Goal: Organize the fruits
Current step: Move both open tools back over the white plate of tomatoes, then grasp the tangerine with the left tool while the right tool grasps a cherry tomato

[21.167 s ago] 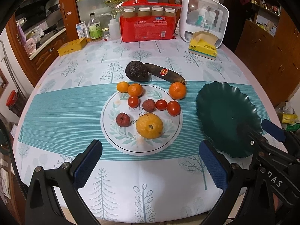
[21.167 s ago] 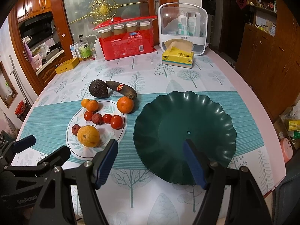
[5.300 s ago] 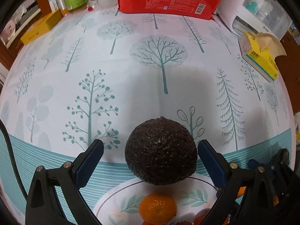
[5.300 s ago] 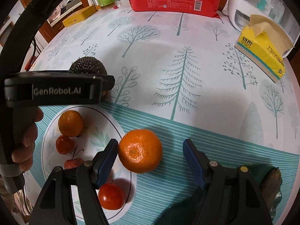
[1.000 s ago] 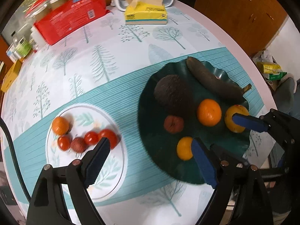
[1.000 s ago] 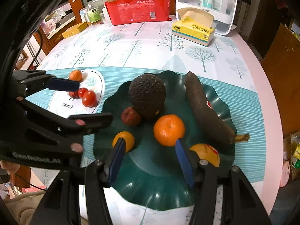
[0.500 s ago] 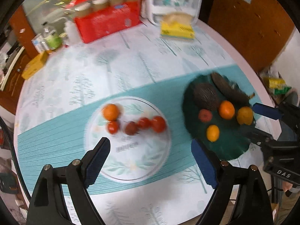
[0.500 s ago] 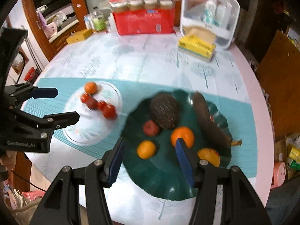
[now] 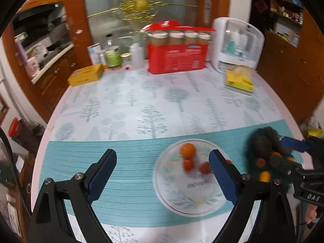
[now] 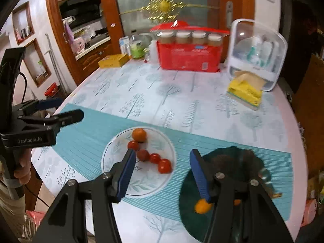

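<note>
The white plate (image 10: 113, 170) holds a small orange (image 10: 139, 134), tomatoes (image 10: 164, 166) and a dark red fruit (image 10: 143, 155); it shows blurred in the left wrist view (image 9: 170, 192). The dark green plate (image 10: 239, 162) at the right holds an avocado, an orange fruit (image 10: 201, 203) and more, partly hidden by my right gripper. It also shows in the left wrist view (image 9: 251, 162). My left gripper (image 9: 162, 174) is open and empty above the teal cloth. My right gripper (image 10: 162, 174) is open and empty above both plates.
At the table's back stand a red pack of jars (image 9: 176, 56), a white storage box (image 9: 237, 44), a yellow tissue pack (image 9: 240, 81), a yellow box (image 9: 85, 77) and bottles (image 9: 112, 55). The table's edge curves at left and right.
Both grippers have pulled up and back from the green plate, so the whole table comes into view. The fruits lie where they were.
</note>
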Demonstrator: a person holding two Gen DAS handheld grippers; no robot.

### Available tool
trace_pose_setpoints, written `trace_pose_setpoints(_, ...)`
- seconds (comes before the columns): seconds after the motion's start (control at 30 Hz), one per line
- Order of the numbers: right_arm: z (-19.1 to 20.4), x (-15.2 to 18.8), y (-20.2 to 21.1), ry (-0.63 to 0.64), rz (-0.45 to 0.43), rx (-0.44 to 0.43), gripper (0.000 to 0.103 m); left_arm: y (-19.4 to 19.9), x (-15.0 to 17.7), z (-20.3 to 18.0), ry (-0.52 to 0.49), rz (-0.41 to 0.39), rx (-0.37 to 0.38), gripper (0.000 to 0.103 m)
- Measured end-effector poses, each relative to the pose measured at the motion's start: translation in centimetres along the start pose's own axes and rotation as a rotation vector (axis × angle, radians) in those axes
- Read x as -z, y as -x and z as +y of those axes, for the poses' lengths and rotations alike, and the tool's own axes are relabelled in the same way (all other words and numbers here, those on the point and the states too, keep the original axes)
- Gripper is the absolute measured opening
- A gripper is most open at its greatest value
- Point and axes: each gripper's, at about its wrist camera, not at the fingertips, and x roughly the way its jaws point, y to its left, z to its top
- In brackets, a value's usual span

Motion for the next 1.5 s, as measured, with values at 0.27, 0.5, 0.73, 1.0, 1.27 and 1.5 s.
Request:
trace_pose_setpoints(0.27, 0.4, 2.1, -8.1, 0.083, 0.133, 0.015, 0.056, -8.3, 2.7, 1.2, 0.022, 0.106, -0.001, 0.092)
trace_pose_setpoints(0.5, -0.6, 3.7, -12.1, 0.120, 0.178, 0.027, 0.056, -13.6, 3.1, -0.5, 0.003, 0.167, 0.087, 0.092)
trace_pose_setpoints(0.73, -0.8, 4.2, -13.9, 0.152, 0.188, 0.003, 0.056, -16.7, 2.6, -3.8, -0.045, 0.192, 0.119, 0.092)
trace_pose_setpoints(1.0, -1.0, 4.9, -15.2, 0.158, 0.209, -0.027, 0.042, -18.8, 2.4, -4.7, -0.016, 0.203, 0.141, 0.086)
trace_pose_setpoints(1.27, -0.9, 5.1, -15.2, 0.149, 0.193, -0.047, 0.034, -19.7, 2.5, -4.6, 0.032, 0.208, 0.158, 0.065)
trace_pose_setpoints(1.5, -1.1, 5.2, -15.0, 0.137, 0.174, -0.051, 0.033, -19.2, 2.6, -5.8, 0.020, 0.184, 0.149, 0.039)
